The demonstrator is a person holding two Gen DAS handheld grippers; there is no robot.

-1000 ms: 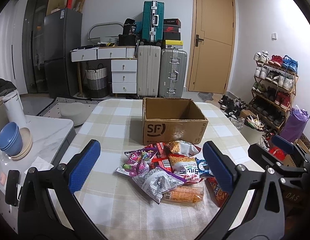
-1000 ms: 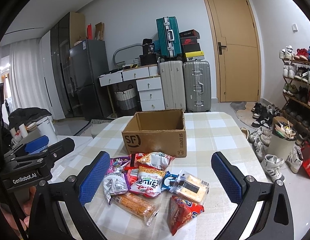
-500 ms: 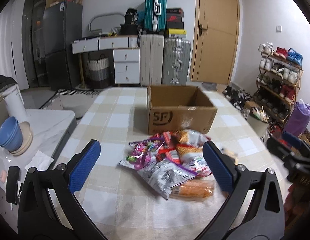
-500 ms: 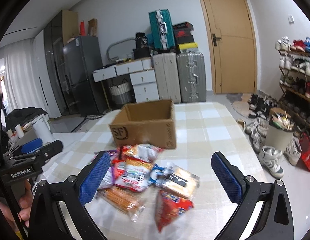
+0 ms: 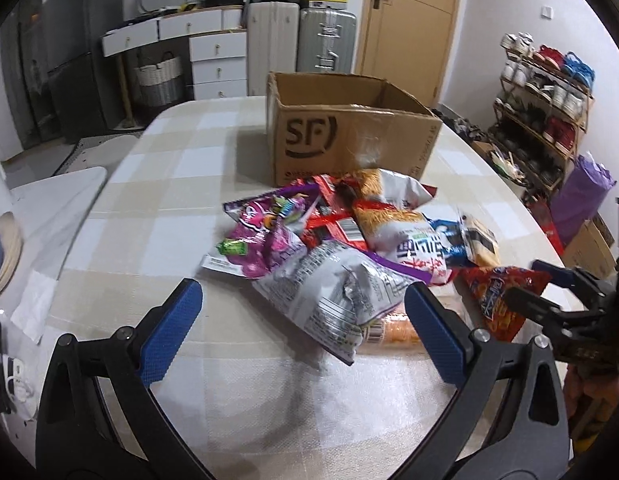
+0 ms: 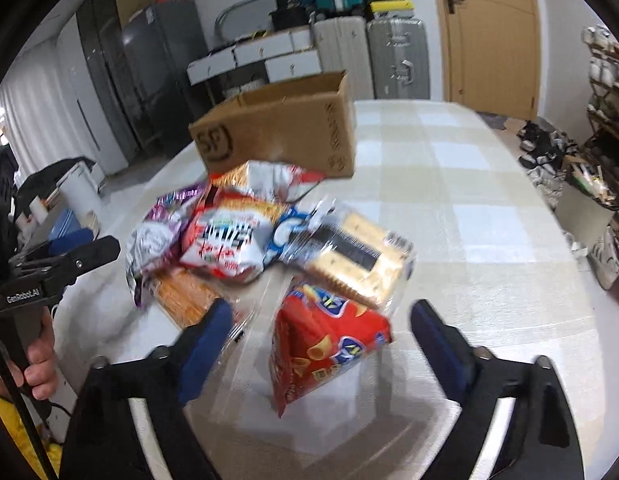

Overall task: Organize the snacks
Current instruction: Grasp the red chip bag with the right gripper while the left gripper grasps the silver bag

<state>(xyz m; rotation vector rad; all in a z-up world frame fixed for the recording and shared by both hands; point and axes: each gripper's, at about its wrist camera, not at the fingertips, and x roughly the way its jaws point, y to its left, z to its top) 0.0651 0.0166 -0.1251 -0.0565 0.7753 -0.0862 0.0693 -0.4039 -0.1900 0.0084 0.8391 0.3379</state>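
Observation:
A pile of snack packets lies on the checked tablecloth in front of an open cardboard box (image 5: 349, 136) marked SF, also in the right wrist view (image 6: 277, 136). My left gripper (image 5: 301, 336) is open, just short of a silver and purple bag (image 5: 333, 292). My right gripper (image 6: 321, 344) is open with a red snack bag (image 6: 321, 344) lying between its fingers, untouched. Behind that bag is a clear cracker pack (image 6: 357, 252). A white and red packet (image 6: 225, 240) and a pink candy bag (image 5: 265, 228) sit mid-pile. An orange biscuit pack (image 6: 185, 296) lies at the left.
The round table (image 5: 157, 184) drops off at the left and right edges. A white side counter (image 5: 33, 216) with bowls stands left. Suitcases (image 5: 301, 36), drawers and a door are behind. A shoe rack (image 5: 545, 96) is at the right.
Both grippers have moved forward and down toward the pile. The right gripper now straddles the red bag; the left one is close to the silver bag. Both stay open.

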